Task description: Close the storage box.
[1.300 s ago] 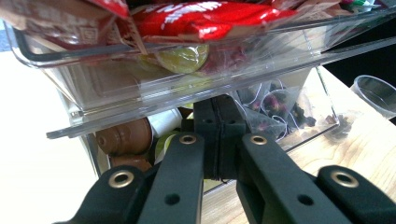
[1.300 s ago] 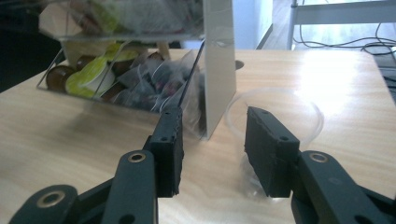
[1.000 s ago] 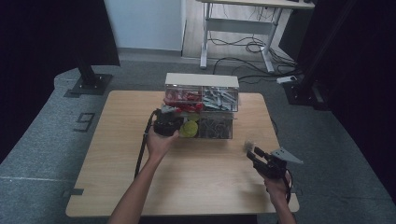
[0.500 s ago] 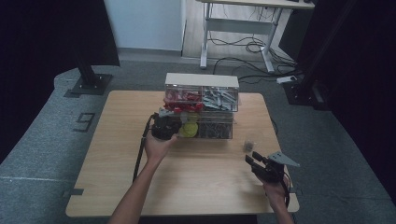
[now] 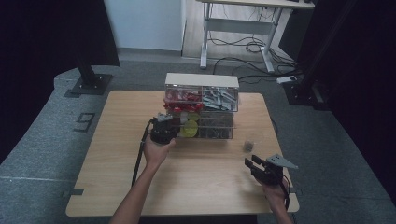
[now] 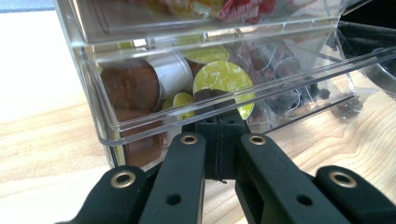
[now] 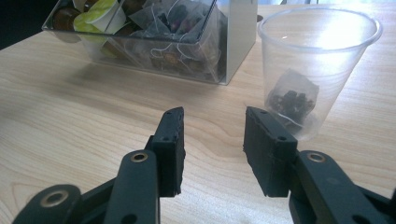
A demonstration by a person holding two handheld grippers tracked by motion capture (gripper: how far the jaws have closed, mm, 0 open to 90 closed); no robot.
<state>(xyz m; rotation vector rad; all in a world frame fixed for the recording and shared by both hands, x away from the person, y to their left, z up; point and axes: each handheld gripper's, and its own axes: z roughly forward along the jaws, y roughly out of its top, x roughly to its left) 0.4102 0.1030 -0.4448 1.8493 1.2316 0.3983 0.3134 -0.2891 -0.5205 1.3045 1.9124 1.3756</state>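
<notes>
Looking for writing: you have none to read on the organizer (image 5: 201, 80), its pods or the cup.
Organizer: clear plastic, on the wooden table (image 5: 116, 186), toward the far edge; two levels of compartments, red items upper left, grey items upper right.
Drawer: your left gripper (image 6: 219, 125) sits at the front lip of the lower drawer (image 6: 140, 122), which is pulled out from the organizer.
Left jaws: pressed together with no gap between them; whether they pinch the lip you cannot tell.
Pods in drawer: two yellow-green lids (image 6: 223, 80) clearly seen, plus brown and silver capsules (image 6: 140, 84); full count hidden.
Tea bags: a heap of clear sachets (image 7: 180, 28) in the drawer's right half; count unclear.
Cup: one clear plastic cup (image 7: 312, 70), right of the organizer, standing upright, with one tea bag (image 7: 292, 100) inside.
Right jaws: your right gripper (image 7: 212, 144) is spread apart, empty, near the cup and in front of the organizer.
</notes>
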